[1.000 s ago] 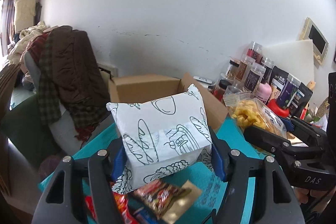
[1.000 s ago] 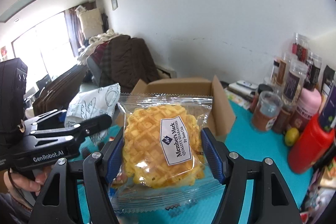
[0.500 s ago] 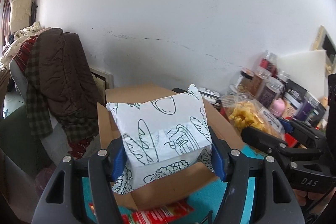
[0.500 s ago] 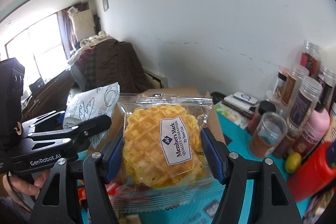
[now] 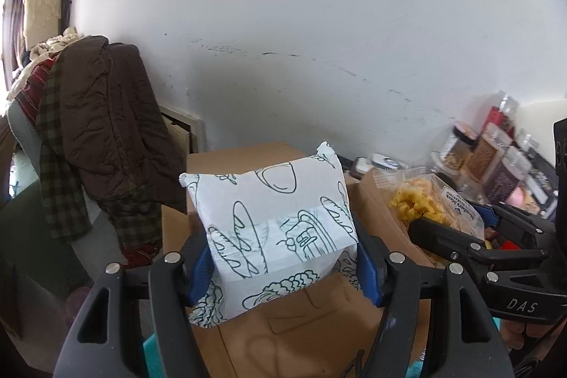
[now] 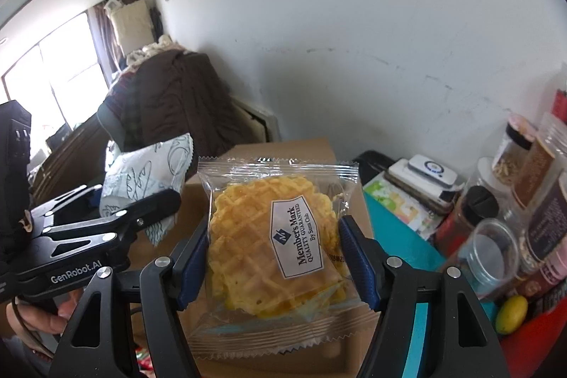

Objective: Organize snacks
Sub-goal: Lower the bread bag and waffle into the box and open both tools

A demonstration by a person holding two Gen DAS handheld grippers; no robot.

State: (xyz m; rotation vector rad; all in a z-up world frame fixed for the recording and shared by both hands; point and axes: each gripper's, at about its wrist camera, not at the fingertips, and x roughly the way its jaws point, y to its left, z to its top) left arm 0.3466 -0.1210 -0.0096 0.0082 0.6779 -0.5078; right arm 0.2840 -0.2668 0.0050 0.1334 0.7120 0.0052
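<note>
Holding the white bread packet (image 5: 273,218) in the left gripper (image 5: 283,266) and the waffle packet (image 6: 273,236) in the right gripper (image 6: 274,257), jaws squeezing both, bring them low inside the cardboard box (image 5: 319,335) just below, then let go gently.

An open cardboard box (image 5: 319,335) lies directly below both grippers, its inside bare and free to enter. Its raised right flap (image 5: 382,211) stands between the box and crowded jars (image 6: 496,254) on the right. A white wall (image 5: 319,41) closes the far side; a coat-draped chair (image 5: 102,137) blocks the left.
</note>
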